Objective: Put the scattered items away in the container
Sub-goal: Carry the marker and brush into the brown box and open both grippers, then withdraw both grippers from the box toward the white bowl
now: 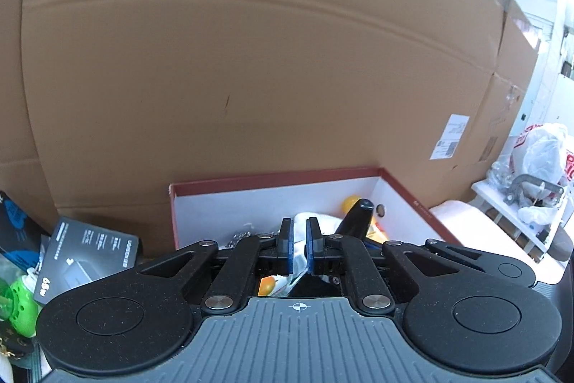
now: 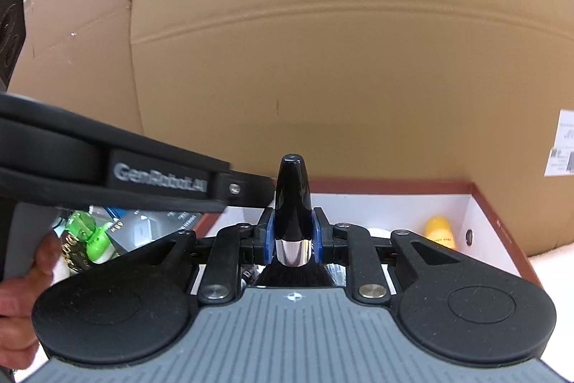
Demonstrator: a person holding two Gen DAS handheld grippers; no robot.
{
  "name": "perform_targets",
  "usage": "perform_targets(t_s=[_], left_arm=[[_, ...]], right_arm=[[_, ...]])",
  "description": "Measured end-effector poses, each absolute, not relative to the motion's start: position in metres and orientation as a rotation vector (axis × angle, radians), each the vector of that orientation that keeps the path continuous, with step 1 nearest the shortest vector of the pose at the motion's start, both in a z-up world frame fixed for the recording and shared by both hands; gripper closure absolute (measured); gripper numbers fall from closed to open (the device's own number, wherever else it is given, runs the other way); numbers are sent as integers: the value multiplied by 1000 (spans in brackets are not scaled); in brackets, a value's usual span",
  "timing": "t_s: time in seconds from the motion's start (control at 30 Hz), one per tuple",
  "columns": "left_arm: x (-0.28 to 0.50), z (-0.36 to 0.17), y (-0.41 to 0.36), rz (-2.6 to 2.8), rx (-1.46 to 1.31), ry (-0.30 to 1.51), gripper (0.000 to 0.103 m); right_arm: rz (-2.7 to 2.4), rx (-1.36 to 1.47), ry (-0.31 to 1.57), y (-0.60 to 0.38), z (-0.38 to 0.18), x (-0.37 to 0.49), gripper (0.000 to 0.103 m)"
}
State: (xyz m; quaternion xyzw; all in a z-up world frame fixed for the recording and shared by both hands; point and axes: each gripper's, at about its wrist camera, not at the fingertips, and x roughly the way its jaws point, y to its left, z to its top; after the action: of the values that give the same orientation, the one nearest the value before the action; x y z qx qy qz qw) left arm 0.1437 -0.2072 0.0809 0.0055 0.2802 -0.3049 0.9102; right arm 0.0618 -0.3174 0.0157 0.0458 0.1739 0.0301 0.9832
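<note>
A red-rimmed box with white inside [image 1: 272, 180] stands against a cardboard wall; it also shows in the right wrist view [image 2: 394, 186]. My right gripper [image 2: 293, 236] is shut on a black makeup brush [image 2: 292, 200] with a silver ferrule, handle pointing up, held over the box. The brush handle shows in the left wrist view [image 1: 357, 218]. My left gripper [image 1: 299, 248] hangs over the box, its blue pads nearly together with nothing between them. A yellow bottle [image 2: 439, 232] and white cloth [image 1: 312, 221] lie inside the box.
Left of the box lie a black charger carton [image 1: 89, 257], a green spray bottle [image 1: 18, 307] and a blue-printed pack [image 1: 14, 225]. A tall cardboard wall [image 1: 251, 60] stands behind. White plastic bags [image 1: 541, 164] sit on a shelf at right. The left gripper body [image 2: 107, 168] crosses the right view.
</note>
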Motion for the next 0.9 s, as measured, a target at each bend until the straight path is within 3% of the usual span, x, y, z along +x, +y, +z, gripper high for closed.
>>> perform_targets(t_s=[0.03, 0.07, 0.13, 0.2, 0.27, 0.3, 0.33, 0.4, 0.5, 0.63, 0.9], left_arm=[[145, 80, -206, -623, 14, 584, 94], [147, 77, -206, -619, 15, 589, 78], [151, 72, -205, -601, 11, 596, 73], [154, 70, -202, -584, 5, 602, 57], [157, 68, -197, -548, -18, 596, 21], [157, 68, -194, -526, -32, 585, 13], [156, 68, -191, -512, -48, 575, 5], [156, 67, -183, -507, -76, 570, 1], [157, 63, -177, -511, -94, 584, 0], [151, 53, -171, -519, -102, 623, 0], [136, 43, -161, -532, -121, 638, 0]], right_arm=[[60, 99, 355, -318, 14, 64, 79], [61, 103, 361, -319, 12, 66, 79], [56, 104, 365, -319, 9, 70, 79], [51, 106, 368, -320, 8, 73, 78], [47, 114, 378, -321, 6, 78, 78], [41, 111, 384, -320, 4, 80, 74], [30, 104, 393, -320, 2, 83, 48], [-6, 102, 373, -321, -2, 81, 17], [-34, 106, 352, -327, -7, 71, 18], [-60, 153, 354, -332, -10, 67, 6], [-53, 138, 373, -324, -17, 50, 1]])
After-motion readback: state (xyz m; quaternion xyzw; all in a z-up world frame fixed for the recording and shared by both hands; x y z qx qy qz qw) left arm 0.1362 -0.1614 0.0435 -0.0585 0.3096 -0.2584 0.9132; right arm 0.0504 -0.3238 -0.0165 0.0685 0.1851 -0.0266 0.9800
